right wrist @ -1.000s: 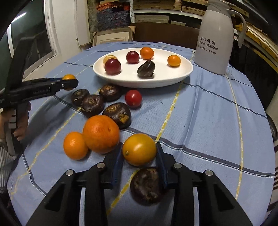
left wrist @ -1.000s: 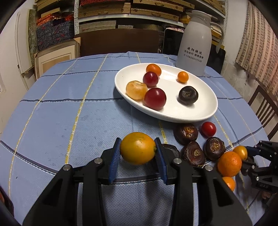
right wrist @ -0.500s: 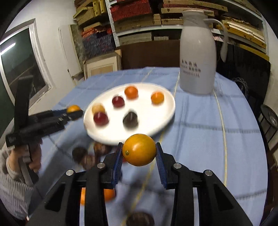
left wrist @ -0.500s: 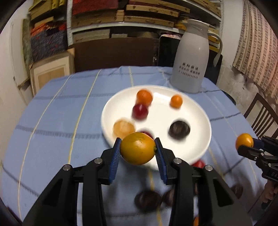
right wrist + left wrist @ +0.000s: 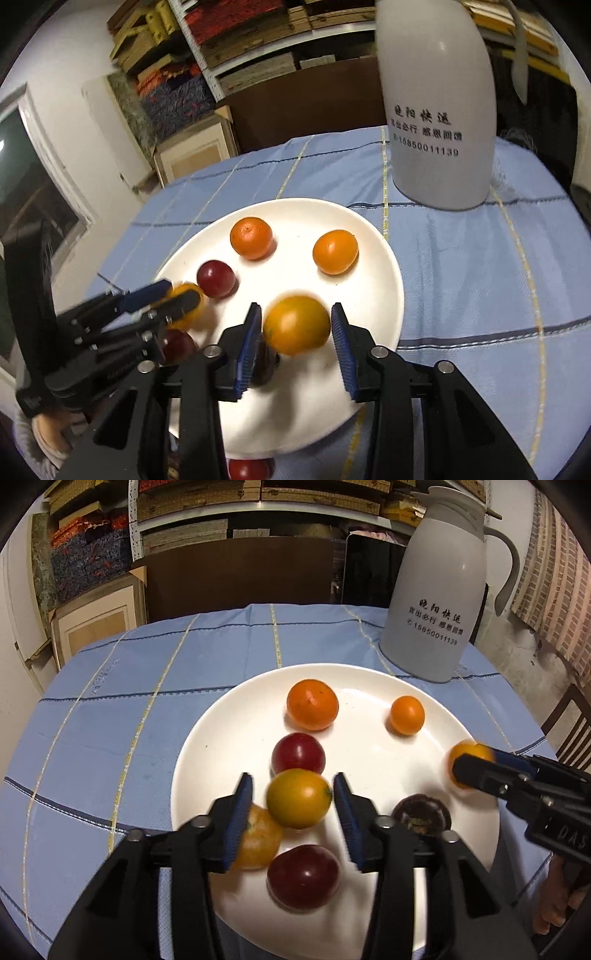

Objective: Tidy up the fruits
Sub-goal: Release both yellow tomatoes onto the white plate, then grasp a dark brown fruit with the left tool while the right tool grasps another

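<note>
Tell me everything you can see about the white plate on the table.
The white plate is a wide, shallow, glossy dish, ceramic by its look. It lies flat on the blue checked tablecloth, in front of the white jug and apart from it. On it lie two small oranges, two dark red fruits, a peeled citrus and a dark brown fruit. Both grippers hang over it with jaws parted, a yellow-orange fruit between each pair.
</note>
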Demonstrator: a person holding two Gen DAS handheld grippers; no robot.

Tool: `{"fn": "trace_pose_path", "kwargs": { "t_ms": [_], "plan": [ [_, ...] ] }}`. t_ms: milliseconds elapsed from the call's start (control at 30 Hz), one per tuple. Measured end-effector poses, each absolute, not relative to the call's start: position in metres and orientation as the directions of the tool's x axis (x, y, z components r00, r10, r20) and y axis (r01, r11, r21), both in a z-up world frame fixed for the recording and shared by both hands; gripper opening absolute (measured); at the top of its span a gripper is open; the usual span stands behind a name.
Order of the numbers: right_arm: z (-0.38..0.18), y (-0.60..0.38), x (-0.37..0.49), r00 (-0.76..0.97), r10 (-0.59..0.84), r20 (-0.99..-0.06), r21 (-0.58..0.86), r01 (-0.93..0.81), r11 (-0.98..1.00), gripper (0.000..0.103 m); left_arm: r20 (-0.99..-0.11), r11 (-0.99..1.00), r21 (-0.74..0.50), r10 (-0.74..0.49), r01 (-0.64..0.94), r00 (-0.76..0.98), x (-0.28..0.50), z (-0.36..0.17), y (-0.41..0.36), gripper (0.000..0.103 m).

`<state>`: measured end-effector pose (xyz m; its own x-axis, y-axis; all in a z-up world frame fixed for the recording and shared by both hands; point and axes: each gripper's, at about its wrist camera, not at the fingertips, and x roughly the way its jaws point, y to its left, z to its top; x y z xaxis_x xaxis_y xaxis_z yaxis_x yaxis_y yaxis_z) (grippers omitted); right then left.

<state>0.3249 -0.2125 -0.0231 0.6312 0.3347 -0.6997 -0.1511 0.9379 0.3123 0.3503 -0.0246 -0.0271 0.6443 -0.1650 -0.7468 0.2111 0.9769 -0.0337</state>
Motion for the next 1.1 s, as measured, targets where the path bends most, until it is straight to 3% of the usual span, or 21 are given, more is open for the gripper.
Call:
{"fn": "trace_pose_path", "kwargs": {
  "t_ms": [200,300,600,1033,1100],
  "plan": [
    [-0.001,-0.222,0.284,0.665,0.359,-0.655,0.309,-0.197,0.93,0.041,-0.71,0.979,-0.033,-0.166,0.203,0.684,0.319,-0.01,-0.013,0.05],
    [0.003,-0.233,0.247,0.682,0.37,-0.631,0.319,-0.207,0.925,0.047,-0.703,0.978,-0.033,-0.168,0.205,0.691,0.286,-0.009,-0.003,0.05],
    [-0.028,-0.282,0.147,0.708,0.391,-0.588,0.429,-0.137,0.893,0.056,-0.718,0.978,-0.025,-0.163,0.209,0.676,0.19,-0.04,0.023,0.051],
    [-0.049,-0.286,0.133,0.682,0.392,-0.617,0.431,-0.123,0.894,0.058,-0.752,0.955,0.055,-0.153,0.292,0.641,0.185,-0.06,-0.001,0.056],
    [-0.048,-0.285,0.132,0.684,0.391,-0.616,0.428,-0.125,0.895,0.058,-0.766,0.957,0.024,-0.17,0.291,0.62,0.19,-0.062,0.003,0.057]
  ]
}}
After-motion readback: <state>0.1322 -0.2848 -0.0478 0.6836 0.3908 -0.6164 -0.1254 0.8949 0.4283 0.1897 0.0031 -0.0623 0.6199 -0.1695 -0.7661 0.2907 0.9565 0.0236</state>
